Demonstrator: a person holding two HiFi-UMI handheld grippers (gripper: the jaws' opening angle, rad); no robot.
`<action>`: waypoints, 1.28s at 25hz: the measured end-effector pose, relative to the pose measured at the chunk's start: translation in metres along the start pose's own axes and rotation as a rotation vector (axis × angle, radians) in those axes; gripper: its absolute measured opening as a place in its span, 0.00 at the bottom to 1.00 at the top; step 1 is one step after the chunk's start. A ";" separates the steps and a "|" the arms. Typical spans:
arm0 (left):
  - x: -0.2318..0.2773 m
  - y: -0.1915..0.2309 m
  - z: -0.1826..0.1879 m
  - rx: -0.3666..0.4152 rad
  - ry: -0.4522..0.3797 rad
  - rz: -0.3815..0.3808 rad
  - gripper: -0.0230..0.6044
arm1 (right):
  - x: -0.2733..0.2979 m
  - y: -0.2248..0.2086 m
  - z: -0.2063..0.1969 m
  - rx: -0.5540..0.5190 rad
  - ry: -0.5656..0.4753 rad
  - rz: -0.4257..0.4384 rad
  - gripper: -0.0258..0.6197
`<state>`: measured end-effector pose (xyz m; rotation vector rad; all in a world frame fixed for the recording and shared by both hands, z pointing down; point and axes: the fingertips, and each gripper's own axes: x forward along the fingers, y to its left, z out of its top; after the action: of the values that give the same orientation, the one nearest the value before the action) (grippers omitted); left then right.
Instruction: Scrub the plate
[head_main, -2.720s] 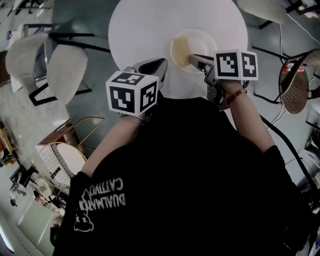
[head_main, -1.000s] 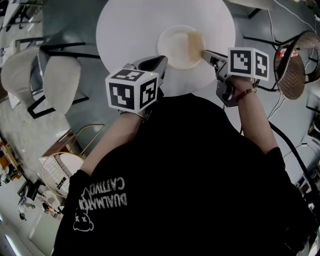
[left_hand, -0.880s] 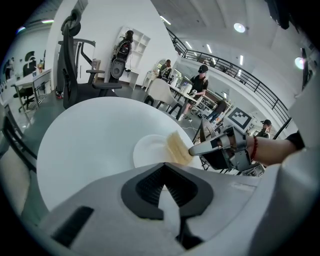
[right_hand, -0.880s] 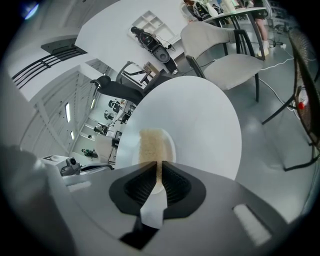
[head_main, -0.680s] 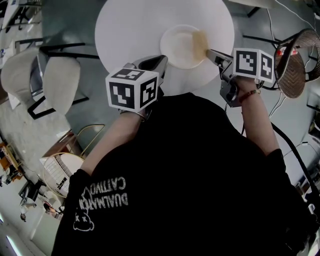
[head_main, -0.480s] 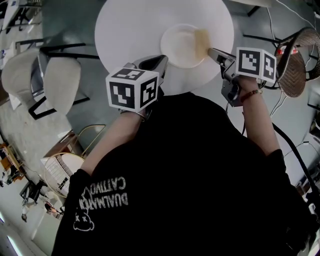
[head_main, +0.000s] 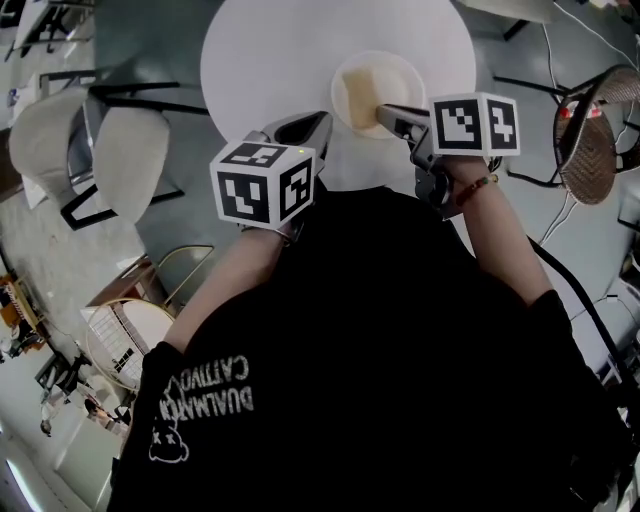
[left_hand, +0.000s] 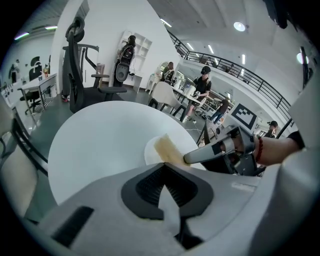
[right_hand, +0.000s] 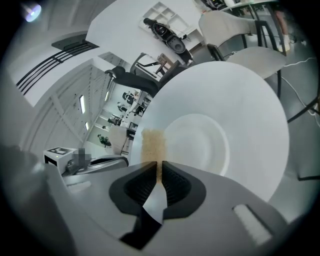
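One plate underlies sponge in right hand-held gripper.

One legible print: white lettering on the back of the person's black shirt, lower left of the head view. It appears inverted and reads approximately "DUALMATCH CATTIVO", beside a small white figure logo. The marker cubes carry black-and-white square codes only, with no characters. Distant background signage is illegible.
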<state>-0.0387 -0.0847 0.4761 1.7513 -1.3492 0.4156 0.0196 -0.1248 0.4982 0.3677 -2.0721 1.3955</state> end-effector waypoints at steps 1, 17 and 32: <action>-0.002 0.002 -0.002 -0.003 0.000 0.004 0.03 | 0.006 0.005 -0.004 -0.010 0.019 0.008 0.09; -0.021 0.022 -0.017 -0.051 -0.015 0.034 0.03 | 0.028 0.011 -0.018 -0.027 0.089 -0.001 0.09; -0.013 0.007 -0.017 -0.017 -0.001 0.004 0.03 | -0.001 -0.013 -0.014 0.033 0.014 -0.039 0.09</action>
<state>-0.0461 -0.0637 0.4798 1.7355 -1.3534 0.4052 0.0321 -0.1174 0.5113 0.4086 -2.0221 1.4068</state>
